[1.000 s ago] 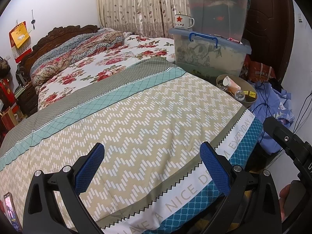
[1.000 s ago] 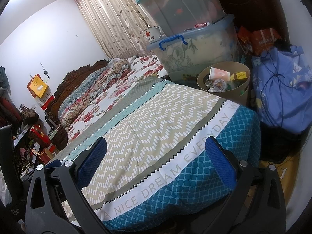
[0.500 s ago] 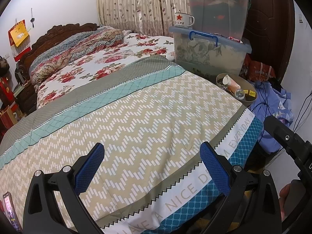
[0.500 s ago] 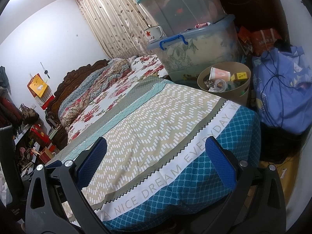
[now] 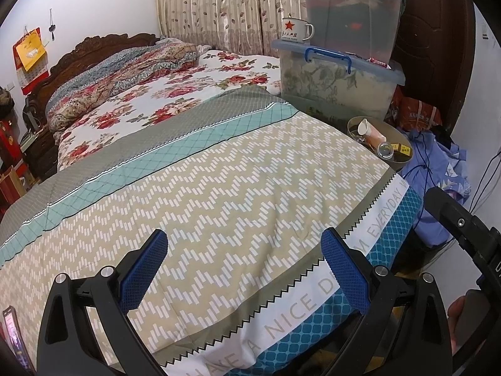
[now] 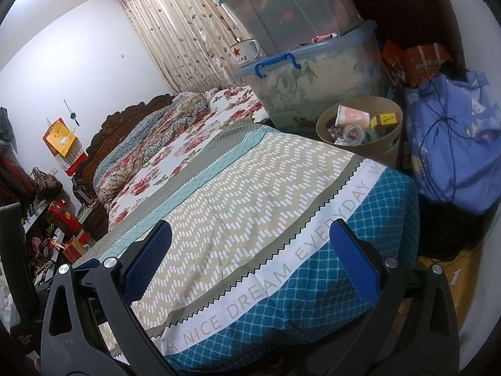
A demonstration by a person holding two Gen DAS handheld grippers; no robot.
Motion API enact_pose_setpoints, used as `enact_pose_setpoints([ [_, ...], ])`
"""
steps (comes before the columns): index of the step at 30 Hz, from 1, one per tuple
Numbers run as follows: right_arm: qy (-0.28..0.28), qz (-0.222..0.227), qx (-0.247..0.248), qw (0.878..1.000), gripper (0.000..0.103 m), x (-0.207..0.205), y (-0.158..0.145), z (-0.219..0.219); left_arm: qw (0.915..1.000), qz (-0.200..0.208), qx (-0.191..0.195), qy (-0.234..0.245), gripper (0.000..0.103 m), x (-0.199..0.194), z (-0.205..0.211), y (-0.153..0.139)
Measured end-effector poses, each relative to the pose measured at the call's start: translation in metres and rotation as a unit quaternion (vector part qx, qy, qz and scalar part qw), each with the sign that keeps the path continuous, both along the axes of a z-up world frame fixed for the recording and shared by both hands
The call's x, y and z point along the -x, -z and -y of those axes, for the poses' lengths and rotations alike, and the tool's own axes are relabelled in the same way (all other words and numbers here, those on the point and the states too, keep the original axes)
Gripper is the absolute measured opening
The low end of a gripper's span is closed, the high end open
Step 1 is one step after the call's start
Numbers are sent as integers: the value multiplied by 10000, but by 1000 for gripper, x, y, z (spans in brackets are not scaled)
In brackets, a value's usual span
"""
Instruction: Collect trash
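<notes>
A round tan trash bin point(image 6: 391, 150) stands on the floor beside the bed's far corner, holding a paper cup point(image 6: 352, 115), a yellow box point(image 6: 386, 119), a clear bottle and scraps. The same bin point(image 5: 404, 163) shows at right in the left wrist view. My left gripper point(image 5: 244, 266) hangs open over the zigzag quilt point(image 5: 235, 188) near the bed's foot, nothing between its blue pads. My right gripper point(image 6: 250, 257) is open too, over the quilt's teal border, and empty. No loose trash shows on the quilt.
Two stacked clear storage boxes point(image 5: 338, 75) with an enamel mug point(image 5: 296, 29) stand behind the bin. A blue bundle with cords point(image 6: 454, 144) lies right of the bin. A phone point(image 5: 12, 338) lies at the quilt's left edge. Folded floral bedding lies by the headboard.
The left wrist view has drifted slightly, the headboard and wall calendar sliding a little. The right wrist view is steady. Both grippers stay open and empty.
</notes>
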State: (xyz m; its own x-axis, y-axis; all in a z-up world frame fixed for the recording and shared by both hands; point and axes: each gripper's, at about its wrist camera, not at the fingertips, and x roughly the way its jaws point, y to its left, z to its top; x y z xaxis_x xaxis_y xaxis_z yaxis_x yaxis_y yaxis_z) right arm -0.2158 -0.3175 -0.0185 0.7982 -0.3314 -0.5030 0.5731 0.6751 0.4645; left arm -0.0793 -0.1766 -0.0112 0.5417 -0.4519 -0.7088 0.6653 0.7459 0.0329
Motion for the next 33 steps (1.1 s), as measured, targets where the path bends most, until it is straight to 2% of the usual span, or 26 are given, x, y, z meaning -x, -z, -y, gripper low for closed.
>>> enact_pose_setpoints([
  [17,2,-3,-14,10000,100,3,3,4,9998,-25,13,-213,94,-5,-3,-2],
  [33,-9,-11,-17,10000,100,3,1,5,9997,105,-50,-203,94,0,-1,-1],
])
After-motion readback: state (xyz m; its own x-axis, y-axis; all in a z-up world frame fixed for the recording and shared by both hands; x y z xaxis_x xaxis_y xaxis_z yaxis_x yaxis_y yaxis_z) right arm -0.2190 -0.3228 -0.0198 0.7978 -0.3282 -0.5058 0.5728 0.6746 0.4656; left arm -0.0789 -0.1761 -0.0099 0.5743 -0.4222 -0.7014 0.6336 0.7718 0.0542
